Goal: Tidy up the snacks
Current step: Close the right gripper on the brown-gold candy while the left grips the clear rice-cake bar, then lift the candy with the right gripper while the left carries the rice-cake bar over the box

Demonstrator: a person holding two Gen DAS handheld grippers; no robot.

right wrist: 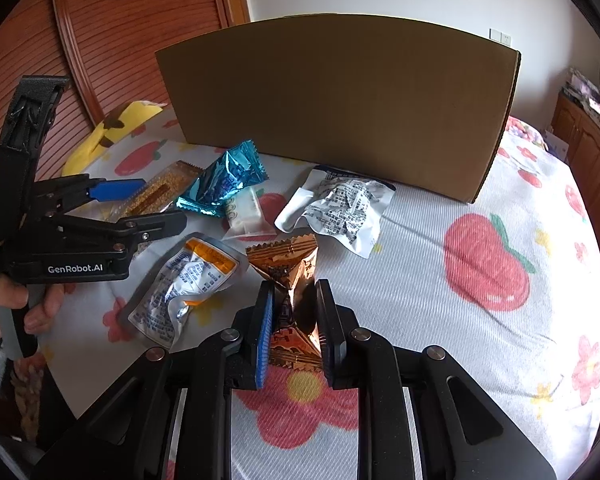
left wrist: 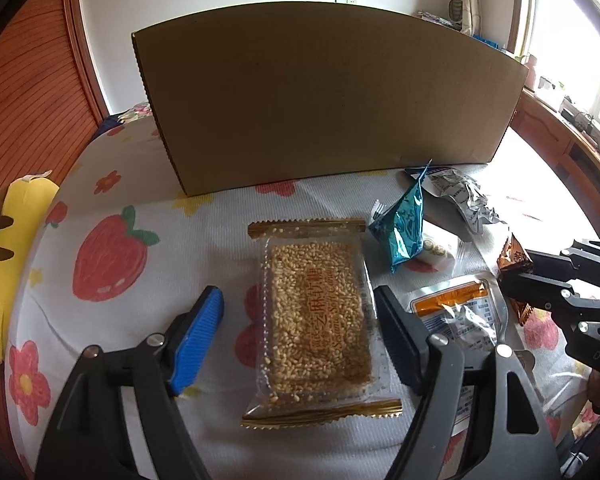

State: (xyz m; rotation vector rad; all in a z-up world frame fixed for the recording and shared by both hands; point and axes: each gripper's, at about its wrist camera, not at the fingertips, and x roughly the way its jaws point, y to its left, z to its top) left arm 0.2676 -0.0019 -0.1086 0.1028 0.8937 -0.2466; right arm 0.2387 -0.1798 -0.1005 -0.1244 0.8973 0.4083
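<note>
A sesame candy bar in a clear wrapper with gold ends [left wrist: 316,320] lies on the flowered cloth. My left gripper [left wrist: 300,308] is open, its jaws on either side of the bar and apart from it. My right gripper [right wrist: 294,300] is shut on a copper foil snack packet [right wrist: 290,272], which also shows in the left wrist view [left wrist: 514,258]. A blue foil packet [right wrist: 224,184], a small clear-wrapped white sweet [right wrist: 246,210], a white printed pouch [right wrist: 340,204] and an orange-topped silver pouch [right wrist: 184,284] lie nearby. A cardboard box [right wrist: 340,108] stands behind them.
A yellow banana-shaped plush [left wrist: 0,248] lies at the left edge of the cloth. A slatted wooden door [right wrist: 120,28] and a white wall stand behind. Wooden cabinets [right wrist: 580,148] run along the right side.
</note>
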